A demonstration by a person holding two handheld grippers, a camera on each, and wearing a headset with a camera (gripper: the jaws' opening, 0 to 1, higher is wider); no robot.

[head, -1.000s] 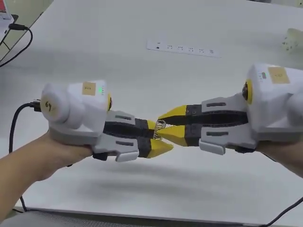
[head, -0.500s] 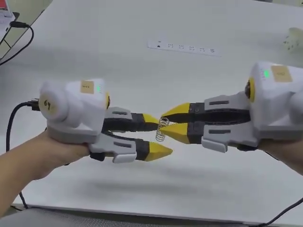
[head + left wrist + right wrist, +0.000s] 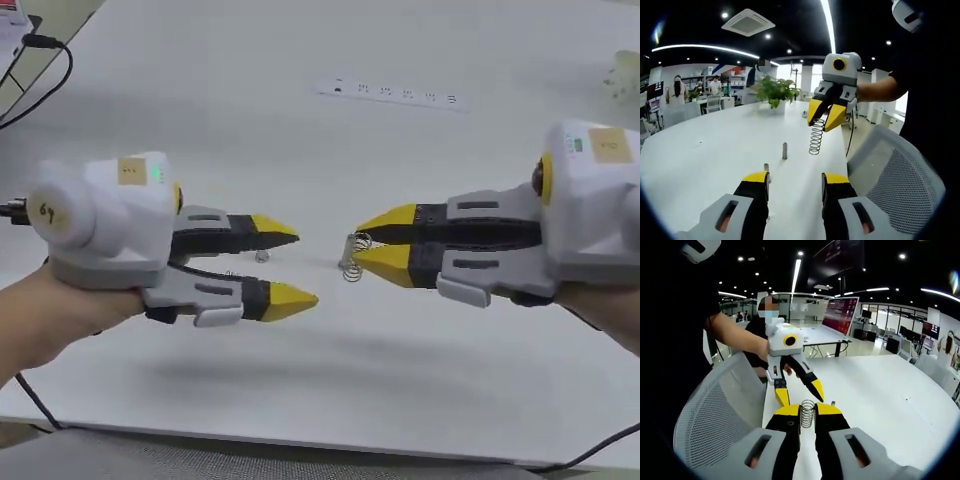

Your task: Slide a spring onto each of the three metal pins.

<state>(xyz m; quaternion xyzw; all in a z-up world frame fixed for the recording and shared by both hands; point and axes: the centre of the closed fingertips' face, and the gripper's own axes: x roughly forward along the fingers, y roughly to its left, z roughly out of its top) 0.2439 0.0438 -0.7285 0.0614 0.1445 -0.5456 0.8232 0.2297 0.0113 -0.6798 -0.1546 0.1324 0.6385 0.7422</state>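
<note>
My right gripper (image 3: 356, 243) is shut on a small metal spring (image 3: 353, 258), which hangs from its yellow tips above the white table (image 3: 300, 150). In the right gripper view the spring (image 3: 807, 416) stands pinched between the jaws. My left gripper (image 3: 295, 265) is open and holds nothing, a short way left of the spring. A small metal pin (image 3: 262, 257) stands on the table between its jaws. The left gripper view shows a short pin (image 3: 766, 167), a taller ribbed pin (image 3: 784, 150), and the right gripper (image 3: 818, 125) with the spring (image 3: 815, 139).
A white power strip (image 3: 390, 95) lies far back on the table. A black cable (image 3: 45, 75) runs at the far left corner. A pale object (image 3: 622, 80) sits at the far right. A mesh chair back (image 3: 900, 175) stands by the table's edge.
My left gripper has opened, let go of the spring and drawn back to the left. The right gripper keeps the spring and has shifted slightly right.
</note>
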